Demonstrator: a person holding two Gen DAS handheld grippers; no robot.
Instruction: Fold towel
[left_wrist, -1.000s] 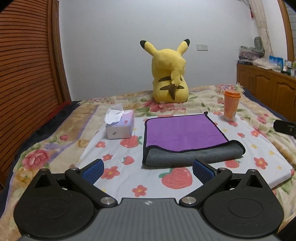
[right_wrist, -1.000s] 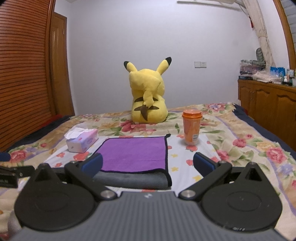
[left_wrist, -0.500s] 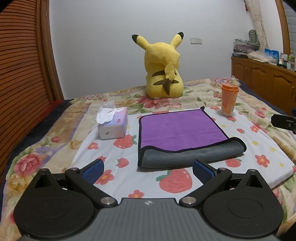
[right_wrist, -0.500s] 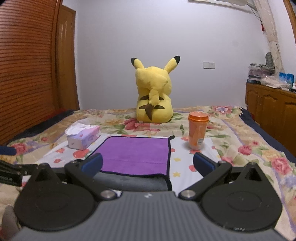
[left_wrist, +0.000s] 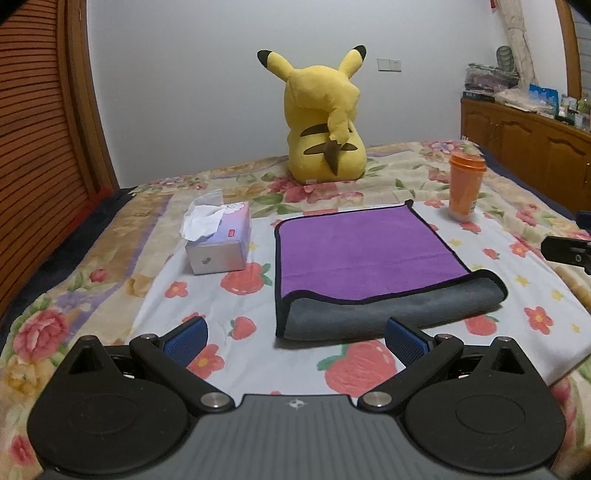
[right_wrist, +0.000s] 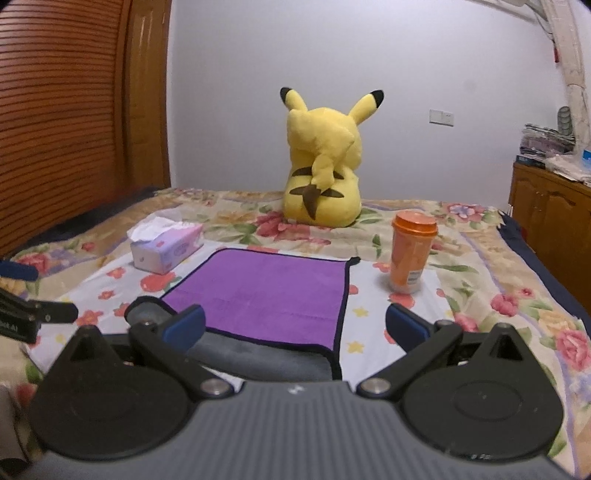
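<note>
A purple towel (left_wrist: 362, 251) with a grey underside and black trim lies folded on the flowered sheet, its grey folded edge (left_wrist: 391, 310) nearest me. It also shows in the right wrist view (right_wrist: 273, 291). My left gripper (left_wrist: 295, 341) is open and empty, just short of the towel's near left corner. My right gripper (right_wrist: 295, 326) is open and empty, over the towel's near right part. The right gripper's tip shows at the right edge of the left wrist view (left_wrist: 569, 253).
A tissue box (left_wrist: 218, 240) stands left of the towel. An orange lidded cup (left_wrist: 466, 186) stands at its far right corner. A yellow plush toy (left_wrist: 325, 125) sits behind. Wooden cabinets (left_wrist: 524, 144) line the right wall, a slatted wooden door (left_wrist: 37, 129) the left.
Both grippers have drifted slightly and both views have shifted a little. The towel has not moved. Both grippers stay open.
</note>
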